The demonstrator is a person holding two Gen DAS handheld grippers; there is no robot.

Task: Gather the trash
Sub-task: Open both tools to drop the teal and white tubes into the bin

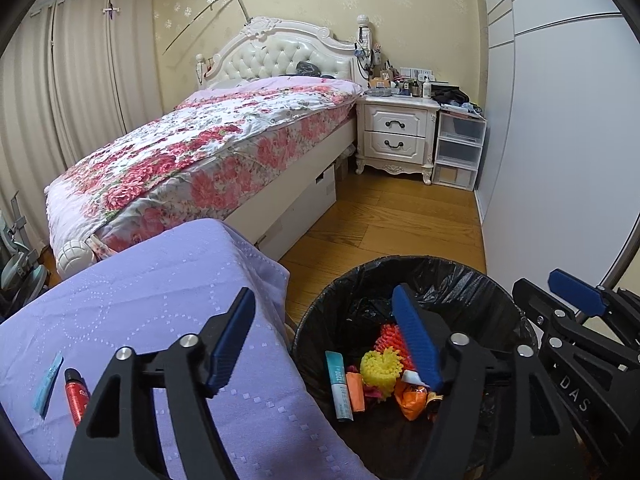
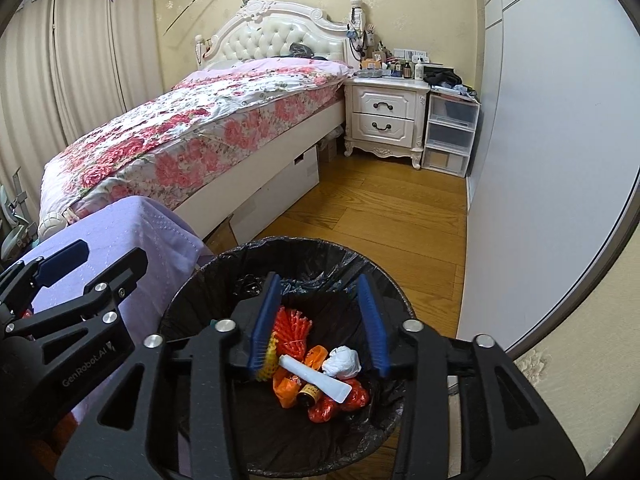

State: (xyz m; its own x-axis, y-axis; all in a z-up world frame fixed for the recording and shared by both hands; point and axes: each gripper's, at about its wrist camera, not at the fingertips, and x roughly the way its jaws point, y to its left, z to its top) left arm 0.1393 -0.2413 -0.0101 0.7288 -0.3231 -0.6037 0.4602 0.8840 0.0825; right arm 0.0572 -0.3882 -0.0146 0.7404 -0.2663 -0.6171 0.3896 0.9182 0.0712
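Trash (image 2: 320,372) sits in the bin (image 2: 224,260); both hand-held grippers, left (image 1: 324,340) & right (image 2: 318,320), spread, empty over it. Risk: red tube (image 1: 76,396) & blue strip (image 1: 48,384) on the lilac cloth (image 1: 160,300) get missed, or a jaw snags the liner.

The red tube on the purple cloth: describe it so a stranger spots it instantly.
Find the purple cloth left of the black-lined trash bin. Near its lower left edge lie two small items side by side. The red tube has a black cap; its neighbour is flat and light blue.
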